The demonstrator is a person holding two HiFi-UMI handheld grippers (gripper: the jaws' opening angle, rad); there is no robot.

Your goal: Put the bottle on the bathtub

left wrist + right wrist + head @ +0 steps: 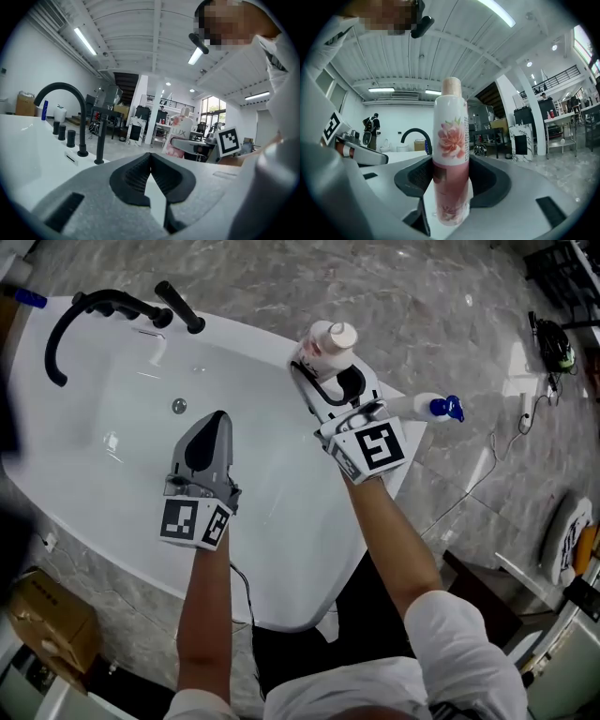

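A pink bottle [330,341] with a pale cap and a flower print stands upright on the far rim of the white bathtub [112,484]. My right gripper [323,367] is shut on the bottle, one jaw on each side. In the right gripper view the bottle [451,140] fills the gap between the jaws of the right gripper [451,180], and its base rests on the white rim. My left gripper [217,418] hovers over the tub's basin, shut and empty. Seen from the left gripper [150,157], the bottle [180,136] is off to the right.
A black curved faucet [66,324] with handles stands at the tub's far left end. A white bottle with a blue cap [436,407] lies on the rim right of my right gripper. A cardboard box [47,615] and cables sit on the marble floor.
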